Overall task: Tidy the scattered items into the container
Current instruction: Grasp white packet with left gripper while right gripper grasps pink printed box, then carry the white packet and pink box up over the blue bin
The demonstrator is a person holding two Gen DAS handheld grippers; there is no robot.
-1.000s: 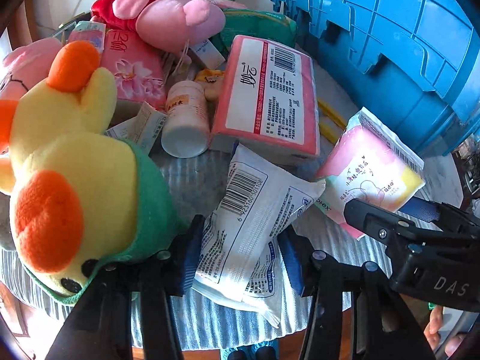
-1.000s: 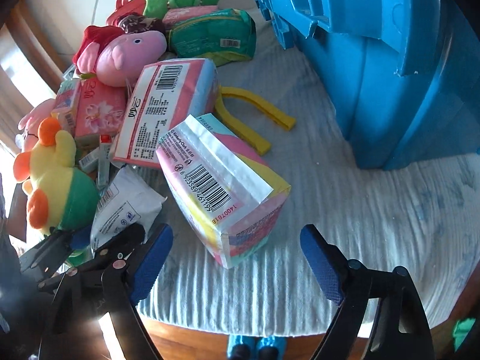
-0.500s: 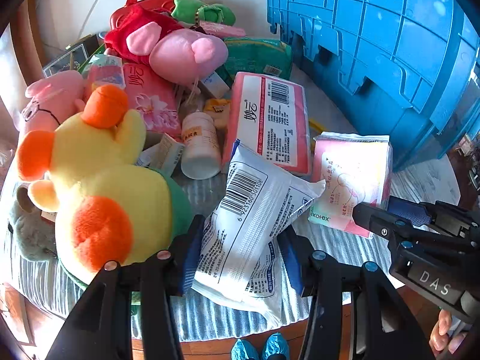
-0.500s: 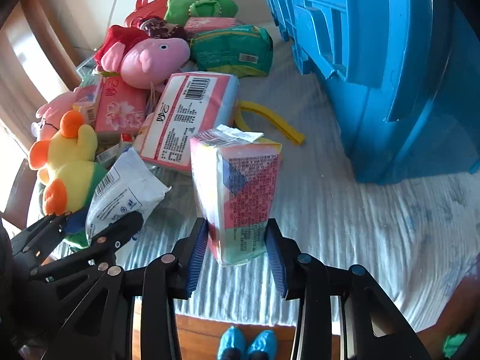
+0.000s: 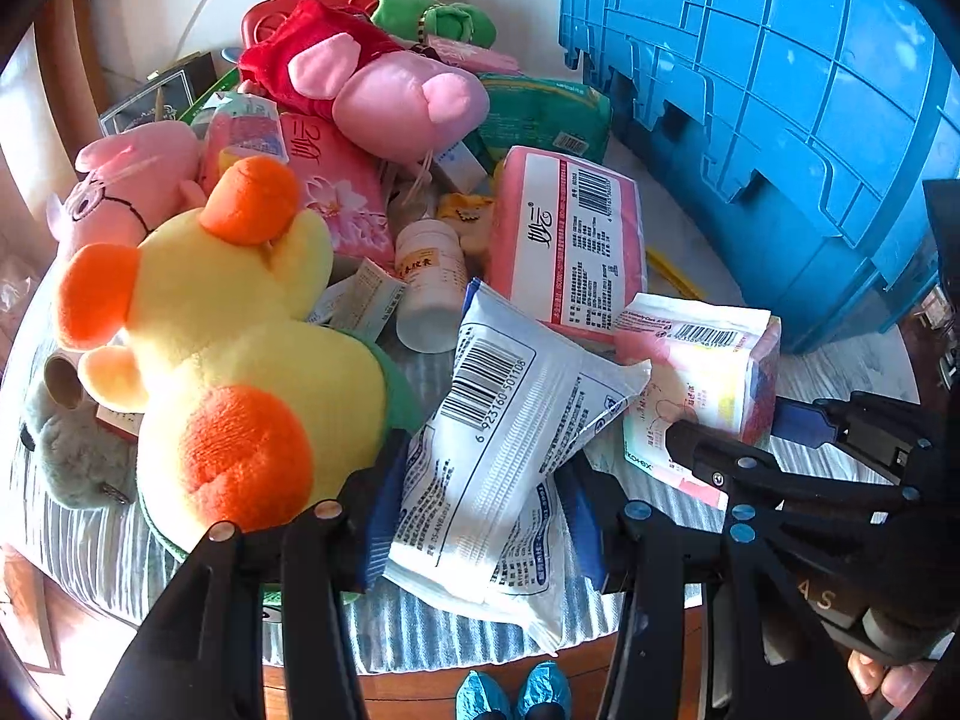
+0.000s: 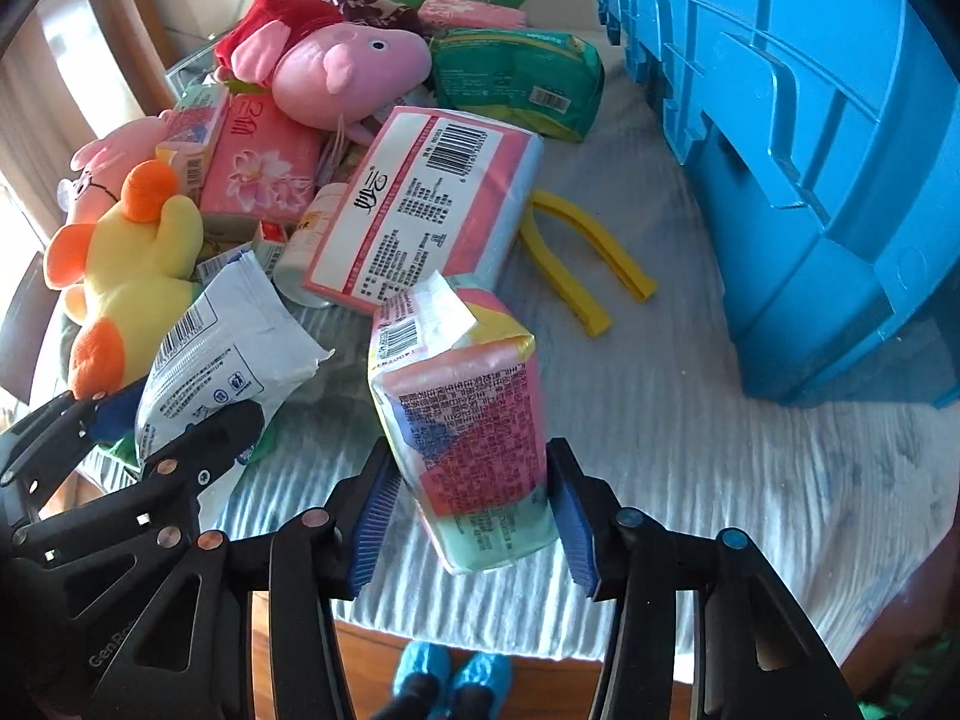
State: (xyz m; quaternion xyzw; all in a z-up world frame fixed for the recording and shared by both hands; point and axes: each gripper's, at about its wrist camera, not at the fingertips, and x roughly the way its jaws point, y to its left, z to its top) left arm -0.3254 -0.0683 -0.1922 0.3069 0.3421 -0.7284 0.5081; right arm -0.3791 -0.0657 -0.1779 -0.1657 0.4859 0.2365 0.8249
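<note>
Both claws had a pack each, prob. so two items could go to the blue crate (image 6: 810, 138) in one trip. The left gripper (image 5: 480, 516) was closed on the near end of a white wipes pouch (image 5: 510, 420), blue pads pressed into both sides; the pouch hung forward with its far end up over the pile, barcode face up, digits approx "6 923160 501106" legible. The right gripper (image 6: 474, 516) was clamped across the low end of a multicolour pad pack (image 6: 462, 420), held end-on & tilted, which looked clear of the striped cloth (image 6: 690, 480), though I couldn't be sure. From the left wrist cam, "kotex" showed on that pack's corner; the rest was Chinese small print, unreadable. The crate stood at the right side of the table, well apart from both packs, only its ribbed outer wall showing, so contents unknown. Still loose on the cloth: yellow duck plush (image 5: 240, 372), Peppa Pig plush (image 6: 336, 72), pink tissue pack (image 6: 420, 210) lying barcode-up w/ Chinese branding, green pack (image 6: 522, 78), white bottle (image 5: 429, 282) & yellow tongs (image 6: 576, 264) just beside the crate. Judged early in the task: most items remained outside. The left claw's body read "GenRo…" in the right cam; the right's showed "AS".
</note>
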